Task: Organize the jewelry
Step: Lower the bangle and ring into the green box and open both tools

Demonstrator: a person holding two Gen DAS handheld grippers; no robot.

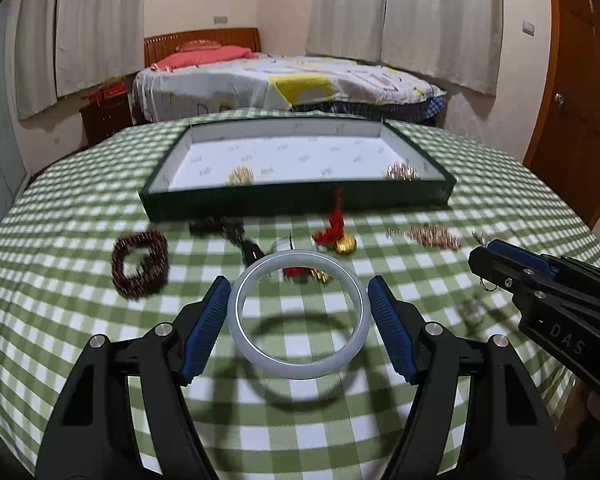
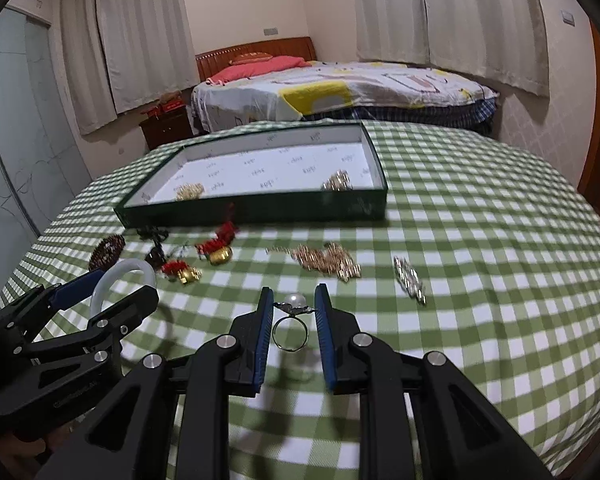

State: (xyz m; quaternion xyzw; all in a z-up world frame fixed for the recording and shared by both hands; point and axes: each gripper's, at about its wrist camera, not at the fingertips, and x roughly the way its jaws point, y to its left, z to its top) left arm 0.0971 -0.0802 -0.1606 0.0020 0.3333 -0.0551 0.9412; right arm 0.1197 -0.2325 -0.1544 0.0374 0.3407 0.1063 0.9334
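Gripping from both sides, the left gripper (image 1: 299,320) carries a pale jade bangle (image 1: 299,315) between its blue pads (image 1: 204,326); the jaws stand wide, spread to the bangle's full width, and each pad meets the outer rim at opposite points. The bangle sits centred between the fingers, raised above the green checked tablecloth (image 1: 80,200), with its shadow cast on the cloth below. Its opening faces up and somewhat toward the camera, so the ring plane tilts, far edge higher than near edge.

The right gripper (image 2: 291,312) has its jaws at a narrow setting, with a pearl ring (image 2: 291,322) between the pads. The setting's side wings reach both pads; whether they are firmly clamped cannot be told. The pearl points away from the camera toward the tray, and the thin band hangs nearer the camera, its hole open to view.

A dark green tray (image 1: 300,200) with a white printed lining lies further back on the table and holds two gold pieces, one near its front left (image 1: 241,175) and one at its front right corner (image 1: 402,171). Loose on the cloth before the tray: a dark red beaded bracelet (image 1: 140,264), red tasselled gold charms (image 1: 338,236), a gold chain heap (image 2: 326,260) and a silver chain (image 2: 410,280).
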